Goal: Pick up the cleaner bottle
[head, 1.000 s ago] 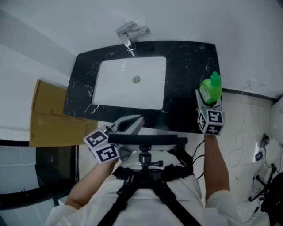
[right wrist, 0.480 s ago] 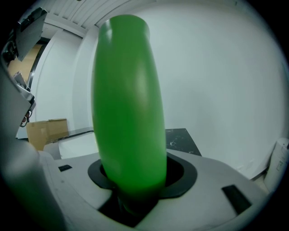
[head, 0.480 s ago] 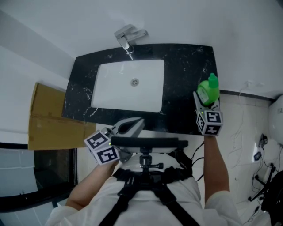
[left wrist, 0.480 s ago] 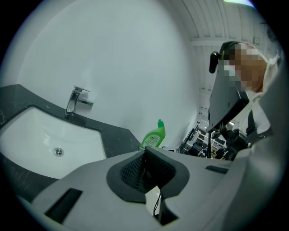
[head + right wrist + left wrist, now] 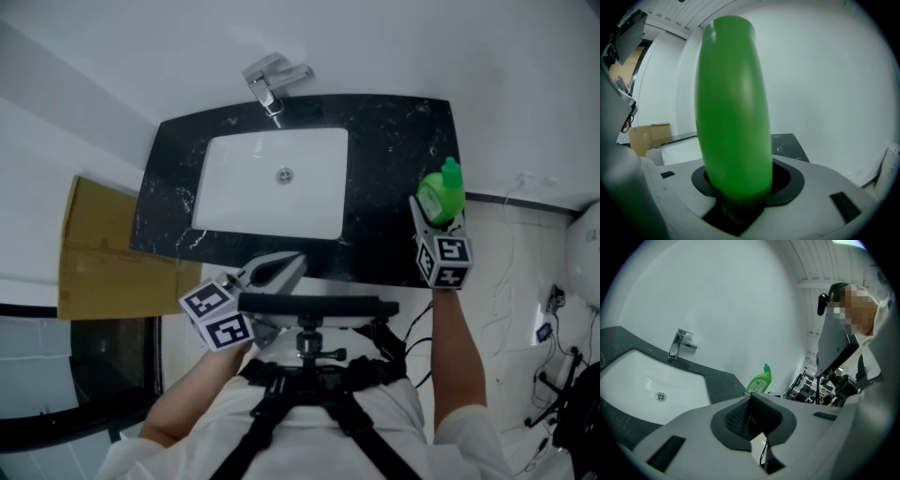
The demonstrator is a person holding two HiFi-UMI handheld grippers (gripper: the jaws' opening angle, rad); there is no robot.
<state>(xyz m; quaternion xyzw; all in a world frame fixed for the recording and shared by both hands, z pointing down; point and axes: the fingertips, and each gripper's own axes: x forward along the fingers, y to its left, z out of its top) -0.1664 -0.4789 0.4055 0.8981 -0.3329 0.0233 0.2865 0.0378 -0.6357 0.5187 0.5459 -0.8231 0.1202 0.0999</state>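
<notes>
The cleaner bottle (image 5: 442, 192) is bright green with a narrow green neck. It sits at the right end of the black marble counter (image 5: 394, 141), and my right gripper (image 5: 436, 214) is shut on its body. In the right gripper view the bottle (image 5: 731, 108) fills the middle, upright between the jaws of that gripper (image 5: 740, 187). My left gripper (image 5: 281, 265) is held low, in front of the counter's near edge, shut and holding nothing. From the left gripper view the bottle (image 5: 759, 380) shows beyond the counter's right end, its base hidden behind that gripper (image 5: 752, 420).
A white sink (image 5: 225, 202) is set in the counter, with a chrome faucet (image 5: 272, 80) behind it. A cardboard box (image 5: 98, 248) lies left of the counter. Cables (image 5: 553, 319) and a white rounded object (image 5: 586, 253) are on the tiled floor at the right.
</notes>
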